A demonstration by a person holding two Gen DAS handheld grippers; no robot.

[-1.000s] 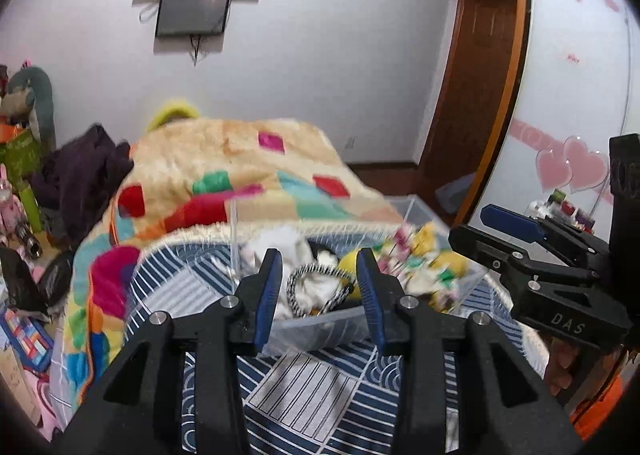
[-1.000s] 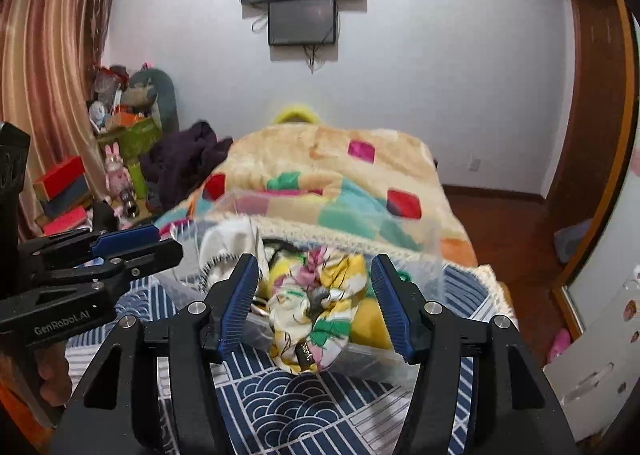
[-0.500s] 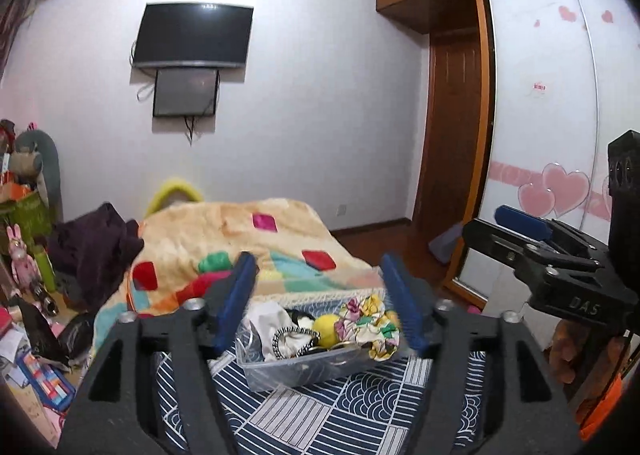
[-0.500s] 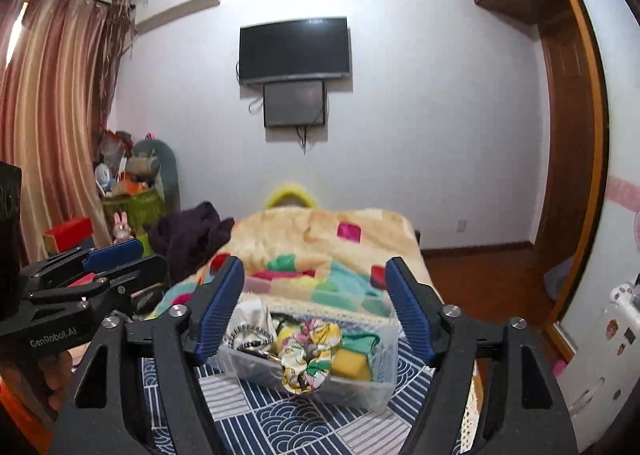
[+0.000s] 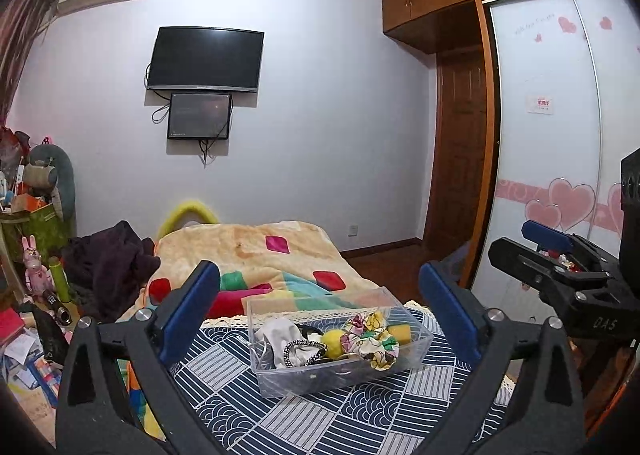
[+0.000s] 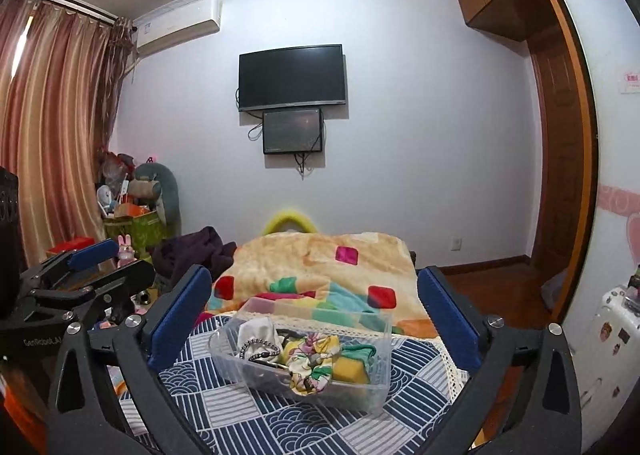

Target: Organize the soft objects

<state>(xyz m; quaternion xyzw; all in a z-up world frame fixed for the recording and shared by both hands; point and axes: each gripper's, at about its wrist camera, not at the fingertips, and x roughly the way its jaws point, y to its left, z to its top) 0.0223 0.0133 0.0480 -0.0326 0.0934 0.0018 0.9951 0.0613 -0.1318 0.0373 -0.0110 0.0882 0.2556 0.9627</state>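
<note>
A clear plastic bin stands on the blue patterned cloth on the bed. It holds a floral scrunchie, a yellow soft piece, a white cloth and a black-and-white band. My left gripper and my right gripper are both wide open, empty, and held back from the bin and above it. Each shows at the edge of the other's view.
A colourful patchwork blanket covers the bed behind the bin. Dark clothes and clutter with toys lie at the left. A wardrobe with heart stickers and a door are at the right. A TV hangs on the far wall.
Both grippers have opened wide and pulled back and up from the bin, which now looks smaller and farther. The objects stay in the bin.
</note>
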